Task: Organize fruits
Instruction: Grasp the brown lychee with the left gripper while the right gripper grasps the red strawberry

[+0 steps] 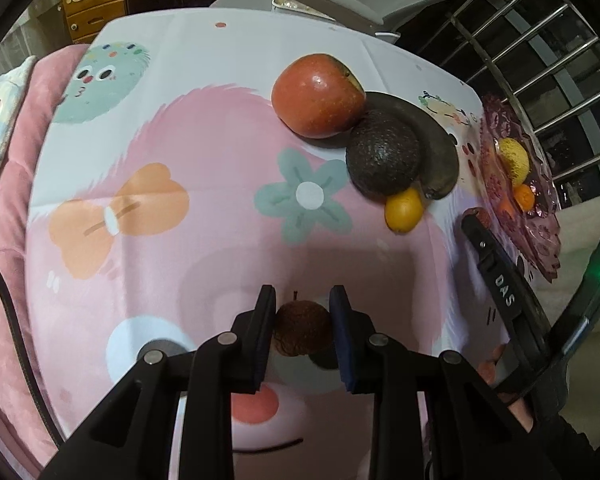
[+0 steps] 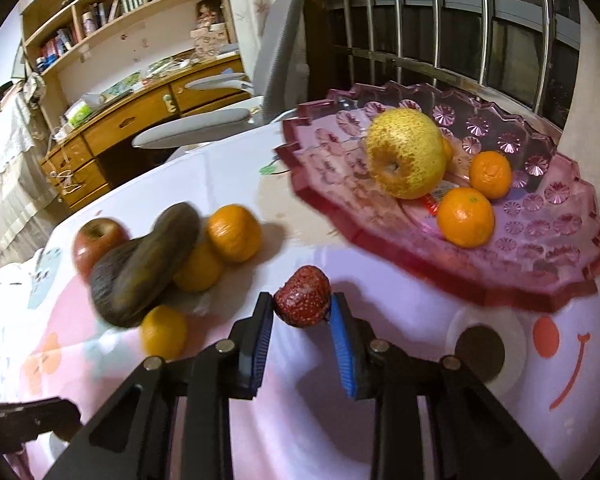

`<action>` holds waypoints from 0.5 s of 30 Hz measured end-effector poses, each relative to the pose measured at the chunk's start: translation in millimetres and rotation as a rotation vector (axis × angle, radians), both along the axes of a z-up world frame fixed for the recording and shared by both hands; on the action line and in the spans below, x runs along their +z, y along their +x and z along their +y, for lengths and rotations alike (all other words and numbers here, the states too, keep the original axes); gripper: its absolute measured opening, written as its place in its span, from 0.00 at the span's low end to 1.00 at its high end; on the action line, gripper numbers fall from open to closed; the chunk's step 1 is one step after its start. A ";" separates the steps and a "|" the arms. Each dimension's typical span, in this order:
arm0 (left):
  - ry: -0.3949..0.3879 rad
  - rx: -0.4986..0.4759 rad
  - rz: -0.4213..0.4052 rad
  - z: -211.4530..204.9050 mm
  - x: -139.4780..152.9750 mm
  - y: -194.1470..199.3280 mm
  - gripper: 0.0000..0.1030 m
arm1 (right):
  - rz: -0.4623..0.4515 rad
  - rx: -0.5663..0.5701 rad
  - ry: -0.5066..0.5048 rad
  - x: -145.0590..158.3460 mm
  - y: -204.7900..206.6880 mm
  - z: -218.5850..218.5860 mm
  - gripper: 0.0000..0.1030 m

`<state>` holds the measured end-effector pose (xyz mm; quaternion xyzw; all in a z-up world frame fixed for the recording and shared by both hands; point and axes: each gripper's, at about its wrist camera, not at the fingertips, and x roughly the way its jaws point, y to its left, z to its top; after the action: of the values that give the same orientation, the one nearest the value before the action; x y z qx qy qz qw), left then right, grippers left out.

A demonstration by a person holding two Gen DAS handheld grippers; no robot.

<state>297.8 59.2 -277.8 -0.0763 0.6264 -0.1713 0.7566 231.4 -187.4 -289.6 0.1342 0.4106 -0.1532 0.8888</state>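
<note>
Pinching brown lychee (image 1: 303,328): left tool (image 1: 303,312); right tool (image 2: 303,312) pinching strawberry (image 2: 304,297), own view only.

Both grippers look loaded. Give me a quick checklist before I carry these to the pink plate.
1. Left gripper shut on the brown lychee: ok.
2. Right gripper shut on the strawberry: ok, though held near the fingertips.
3. Free space on the pink plate: ok; the yellow pear and two oranges sit toward the middle.
4. Right gripper's path to the plate: ok, nothing between.
5. Whether the lychee is lifted off the tablecloth: cannot tell.
6. Fruits left on the cloth: not ok; apple, avocado and others remain.
</note>
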 end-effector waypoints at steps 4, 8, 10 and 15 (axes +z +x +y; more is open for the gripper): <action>0.002 -0.001 -0.023 9.1 11.3 -17.6 0.25 | -0.001 0.020 0.024 8.3 -19.1 13.1 0.28; 0.007 -0.009 -0.036 16.8 21.1 -35.4 0.25 | -0.002 0.035 0.040 19.0 -43.0 26.8 0.28; 0.006 -0.013 -0.037 20.3 26.6 -44.2 0.25 | -0.002 0.033 0.043 24.4 -52.9 31.0 0.28; -0.002 -0.027 -0.044 24.5 41.4 -63.3 0.25 | -0.003 0.073 0.049 41.4 -75.3 39.4 0.28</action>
<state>234.5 83.7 -236.4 -0.0648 0.6104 -0.1835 0.7678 156.1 -148.1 -248.2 0.1408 0.4178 -0.1103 0.8908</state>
